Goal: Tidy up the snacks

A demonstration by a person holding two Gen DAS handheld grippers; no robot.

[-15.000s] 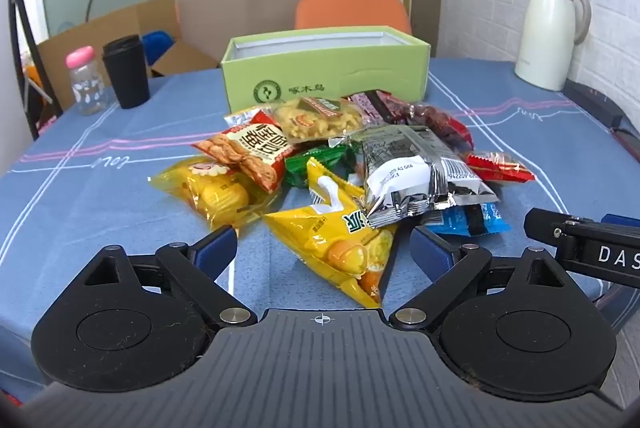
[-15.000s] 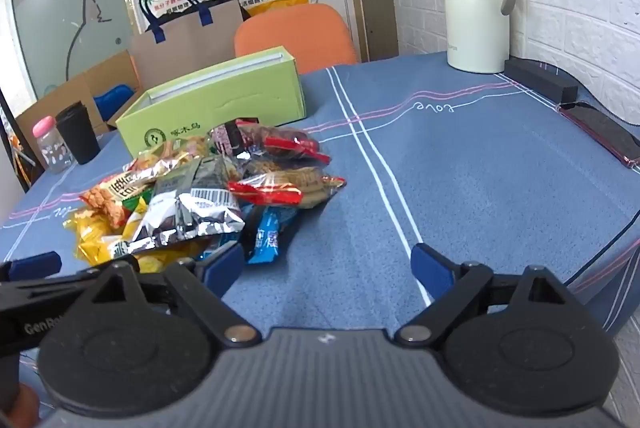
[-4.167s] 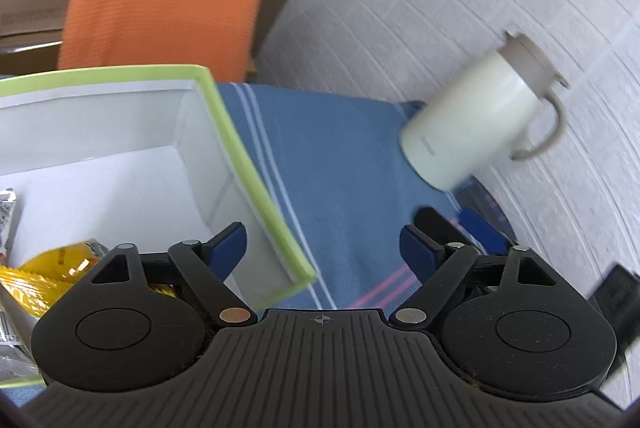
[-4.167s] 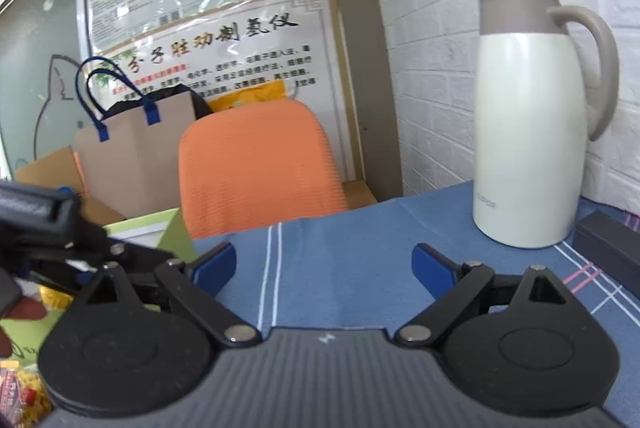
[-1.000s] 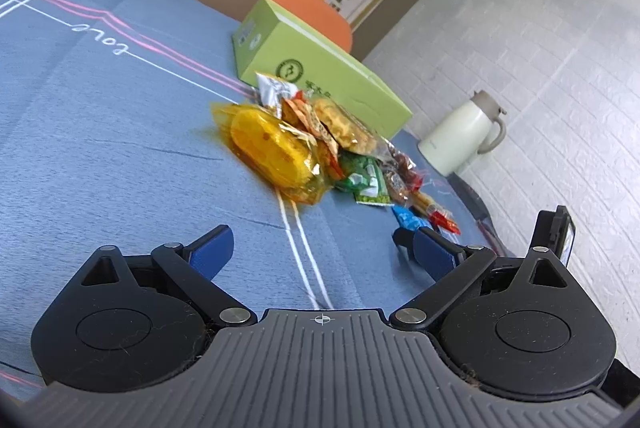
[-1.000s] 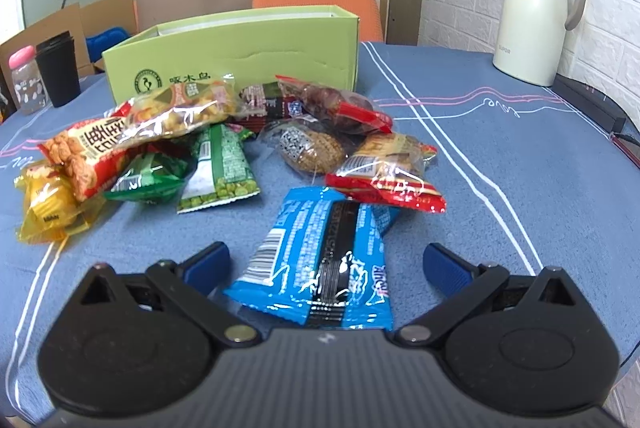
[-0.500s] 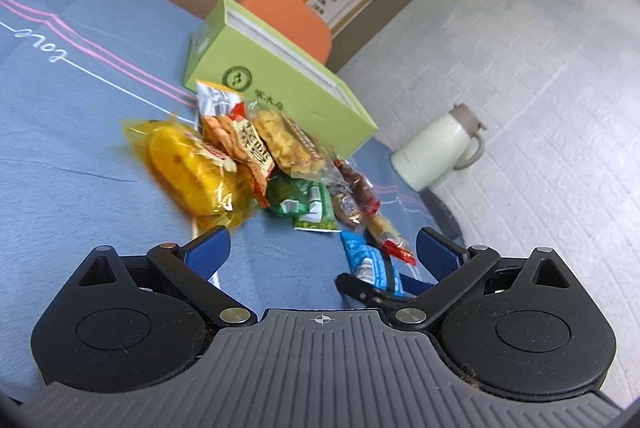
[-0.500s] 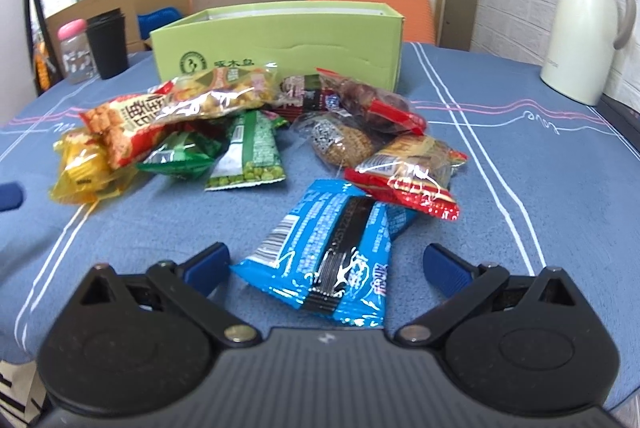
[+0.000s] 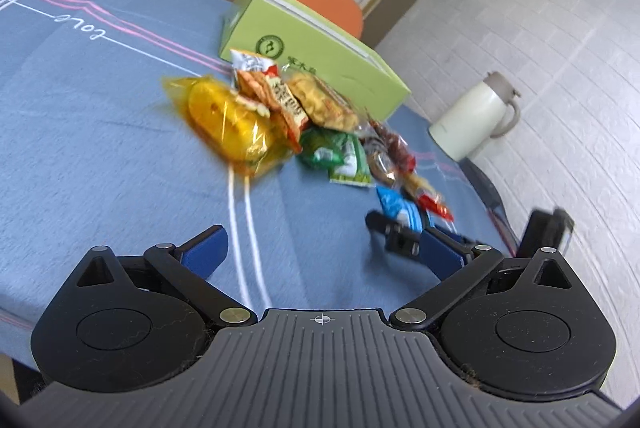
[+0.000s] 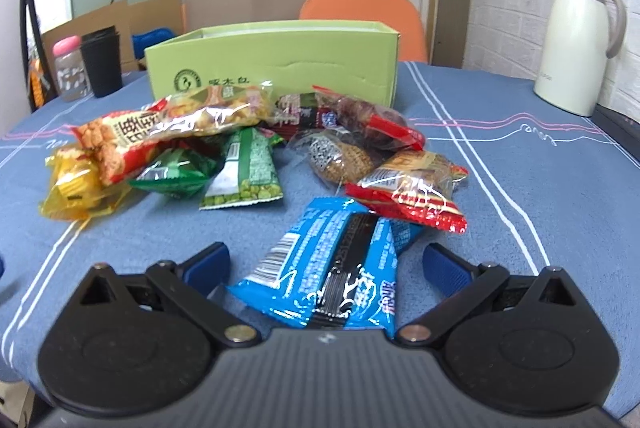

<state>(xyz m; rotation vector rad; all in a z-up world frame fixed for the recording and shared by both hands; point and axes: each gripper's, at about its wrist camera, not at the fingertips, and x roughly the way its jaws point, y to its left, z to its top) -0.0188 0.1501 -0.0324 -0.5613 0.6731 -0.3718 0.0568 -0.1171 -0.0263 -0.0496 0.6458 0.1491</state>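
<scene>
The counter [image 10: 500, 96] is covered with a blue cloth marked with white and pink lines. A green box [image 10: 272, 66] stands open-topped toward the far side of it, with the loose snack packets lying in a cluster directly in front of its long wall.

Left gripper [image 9: 322, 246]: the jaws are opening and stand wide apart. Nothing lies between them; only bare cloth and two white lines show in the gap. It points toward the cluster from the side. The nearest packet on that side is the yellow packet [image 9: 230, 122], which rests on the cloth at the left end of the cluster and is blurred in this view.

Right gripper [image 10: 326, 266]: the jaws stand wide apart. A blue packet [image 10: 332, 264] lies flat on the cloth between the two fingers, its near end reaching the gripper body. Neither pad presses on it; a gap shows on each side.

Cluster layout, right wrist view:
- An orange-red packet [image 10: 116, 144] overlaps the yellow packet at the left.
- A clear packet of golden pieces [image 10: 218, 110] lies across the orange-red one, just before the box.
- Two green packets [image 10: 244, 168] sit in the middle.
- A red-edged packet [image 10: 412, 194] touches the far right corner of the blue packet.
- Dark clear-wrapped packets [image 10: 360, 120] lie between it and the box.

A cream jug [image 10: 576, 40] stands upright at the far right, well apart from the snacks. A black cup [image 10: 102, 62] and a pink-capped bottle [image 10: 70, 68] stand at the far left.
</scene>
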